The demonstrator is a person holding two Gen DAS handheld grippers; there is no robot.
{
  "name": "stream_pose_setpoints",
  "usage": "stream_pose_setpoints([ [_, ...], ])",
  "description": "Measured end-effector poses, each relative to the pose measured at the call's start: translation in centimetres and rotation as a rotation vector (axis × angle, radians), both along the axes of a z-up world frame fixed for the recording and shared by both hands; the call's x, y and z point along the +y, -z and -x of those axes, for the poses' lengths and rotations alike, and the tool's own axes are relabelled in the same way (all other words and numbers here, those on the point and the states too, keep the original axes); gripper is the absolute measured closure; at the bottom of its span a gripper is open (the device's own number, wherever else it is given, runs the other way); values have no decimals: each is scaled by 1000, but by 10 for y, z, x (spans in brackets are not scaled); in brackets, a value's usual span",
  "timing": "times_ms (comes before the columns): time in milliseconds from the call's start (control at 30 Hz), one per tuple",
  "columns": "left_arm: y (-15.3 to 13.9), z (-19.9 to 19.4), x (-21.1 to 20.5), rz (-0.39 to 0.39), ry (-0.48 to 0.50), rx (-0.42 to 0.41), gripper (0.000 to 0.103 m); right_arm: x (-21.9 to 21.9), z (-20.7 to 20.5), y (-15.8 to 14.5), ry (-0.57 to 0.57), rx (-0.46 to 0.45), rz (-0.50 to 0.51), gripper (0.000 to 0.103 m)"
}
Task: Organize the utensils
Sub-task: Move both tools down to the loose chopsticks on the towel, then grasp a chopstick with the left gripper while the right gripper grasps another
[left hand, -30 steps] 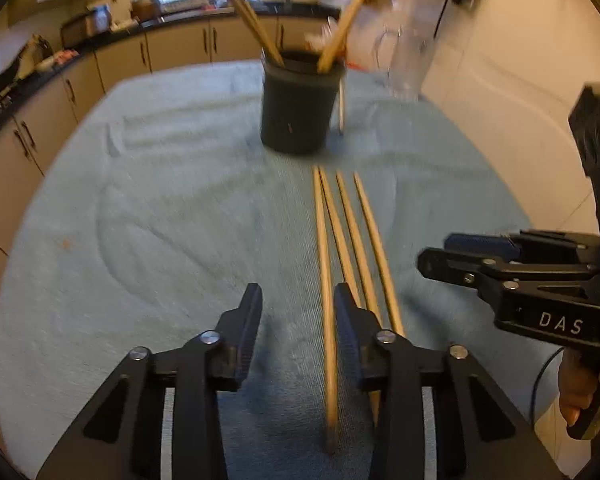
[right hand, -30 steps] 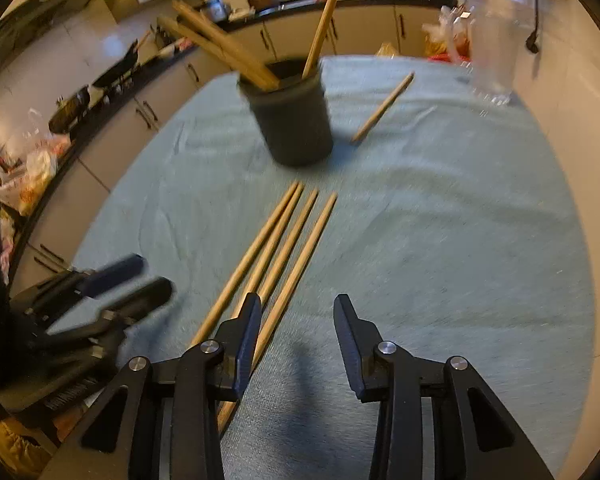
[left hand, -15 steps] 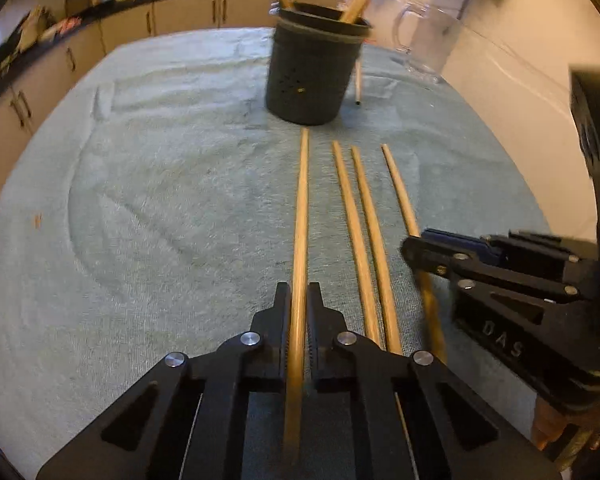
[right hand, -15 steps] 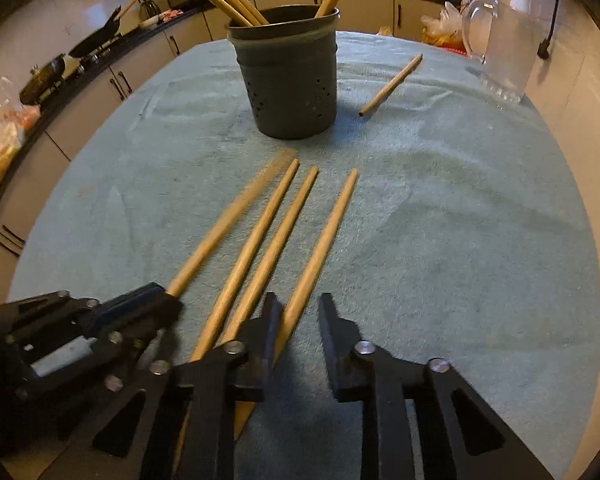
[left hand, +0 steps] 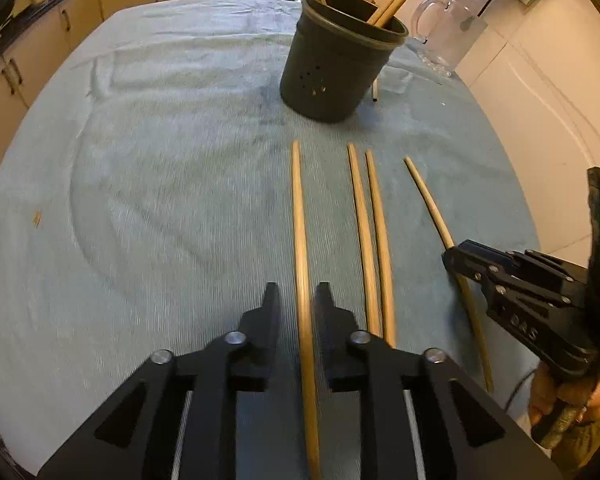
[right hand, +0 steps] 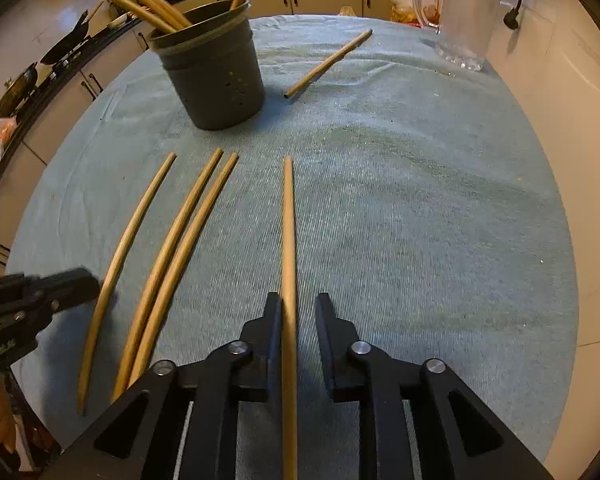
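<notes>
Several wooden chopsticks lie side by side on a pale green towel (left hand: 148,184). My left gripper (left hand: 297,300) is open with its jaws on either side of the leftmost chopstick (left hand: 299,216), not clamping it. My right gripper (right hand: 298,306) is open around the rightmost chopstick (right hand: 288,224), which touches its left finger. Two chopsticks (left hand: 366,232) lie between them, also in the right wrist view (right hand: 180,248). A dark perforated utensil holder (left hand: 336,68) with several chopsticks in it stands beyond; it also shows in the right wrist view (right hand: 216,76).
A single chopstick (right hand: 328,64) lies apart behind the holder. A clear glass jug (right hand: 464,20) stands at the far right by the wall, also in the left wrist view (left hand: 448,36). Kitchen cabinets and a cluttered counter ring the table.
The left gripper, shut on the leftmost chopstick half a second ago, has opened around it. The right gripper has shifted so the rightmost chopstick lies between its jaws. Both moved closer to the holder.
</notes>
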State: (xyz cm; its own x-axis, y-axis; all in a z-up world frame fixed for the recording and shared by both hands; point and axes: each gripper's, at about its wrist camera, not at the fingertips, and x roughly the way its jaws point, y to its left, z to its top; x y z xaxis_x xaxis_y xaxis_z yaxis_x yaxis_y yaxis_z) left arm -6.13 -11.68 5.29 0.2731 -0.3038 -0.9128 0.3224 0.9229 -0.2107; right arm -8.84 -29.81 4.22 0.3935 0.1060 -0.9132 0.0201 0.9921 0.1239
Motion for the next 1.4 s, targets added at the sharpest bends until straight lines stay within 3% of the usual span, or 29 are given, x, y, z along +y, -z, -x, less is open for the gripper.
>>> stream_pose_setpoints([
  [367, 8, -53, -20, -19, -1, -7, 84, 9, -63, 0, -38, 35, 96, 82],
  [567, 10, -58, -25, -3, -11, -43, 84, 11, -86, 1, -21, 25, 87, 84],
  [600, 9, -57, -26, -11, -10, -59, 85, 13, -84, 1, -23, 10, 94, 87],
  [633, 10, -55, -30, -22, -11, -74, 96, 13, -83, 2, -27, -2, 95, 96],
  [667, 11, -53, -32, -30, -9, -79, 98, 15, -83, 1, -26, -11, 99, 96],
  [800, 2, -41, -26, -10, -23, -100, 98, 9, -74, -3, 8, -52, 36, 97],
  [933, -23, -25, -17, 8, -26, -170, 98, 3, -60, -27, 15, -142, -8, 97],
  [1167, -65, 17, -7, 43, -49, -292, 98, 6, -18, -77, 22, -313, -14, 97],
  [1400, -84, 48, 12, 32, -114, -385, 98, 17, 31, -108, 51, -457, -3, 97],
])
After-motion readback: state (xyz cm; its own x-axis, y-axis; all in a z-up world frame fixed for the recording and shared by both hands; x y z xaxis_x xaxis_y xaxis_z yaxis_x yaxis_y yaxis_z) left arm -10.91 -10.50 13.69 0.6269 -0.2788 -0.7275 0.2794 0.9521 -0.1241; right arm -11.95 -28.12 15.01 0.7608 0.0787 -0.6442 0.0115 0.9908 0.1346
